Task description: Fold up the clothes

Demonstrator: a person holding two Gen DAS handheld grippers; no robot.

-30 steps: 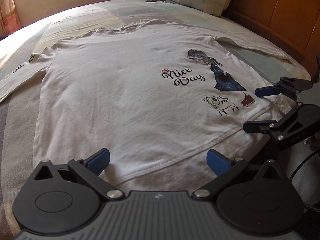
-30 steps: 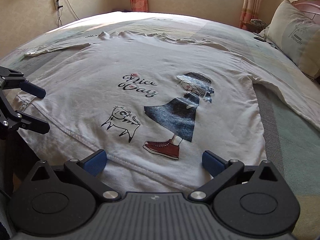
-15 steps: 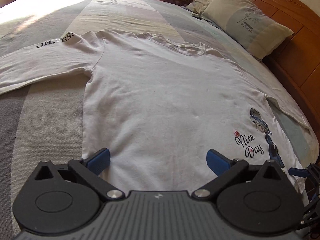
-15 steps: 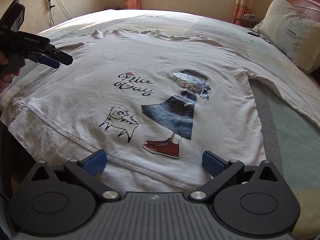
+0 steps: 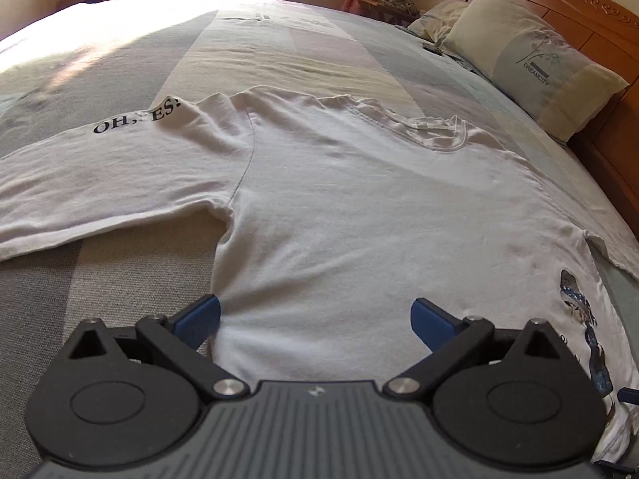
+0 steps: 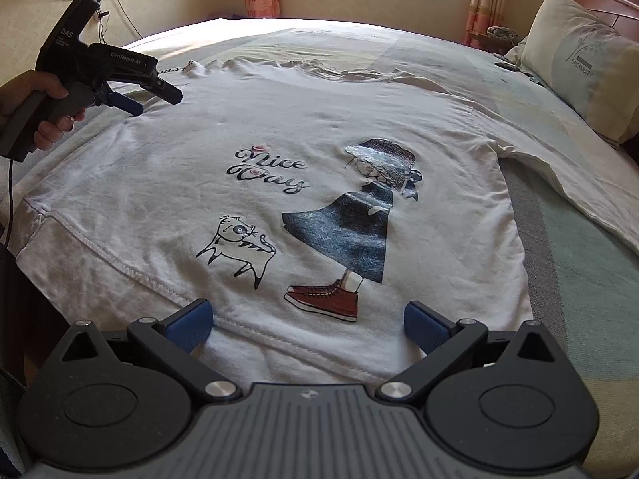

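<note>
I had the white long-sleeved shirt (image 6: 359, 127) spread flat, print side up, across the bed (image 6: 579, 279), filling most of both wrist views. In the right wrist view the "Nice Day" lettering (image 6: 267, 171) sat at the centre of the frame, with the cat drawing (image 6: 239, 247) below it and the printed girl in a hat, dark skirt and red sneaker (image 6: 351, 231) to its right.

My right gripper (image 6: 307, 323) stood wide open at the lower edge of that frame, its blue pads (image 6: 187, 325) apart over the shirt's hem, holding nothing. Whether they touched the cloth I could not tell.

My left gripper (image 5: 315, 317) was likewise spread open and empty at the bottom of the left wrist view, with its left pad at the shirt's side seam just below the armpit. In the right wrist view it appeared in the upper left of the frame (image 6: 147, 97), held by a hand (image 6: 48, 111), above the shirt's left side.

The left sleeve (image 5: 100, 183) ran out to the left edge of the left wrist view, with "OH, YES" (image 5: 135, 119) printed near the shoulder. The neckline (image 5: 431, 131) lay upper centre. A pillow (image 5: 531, 64) rested against the wooden headboard (image 5: 599, 24) in the upper right.
</note>
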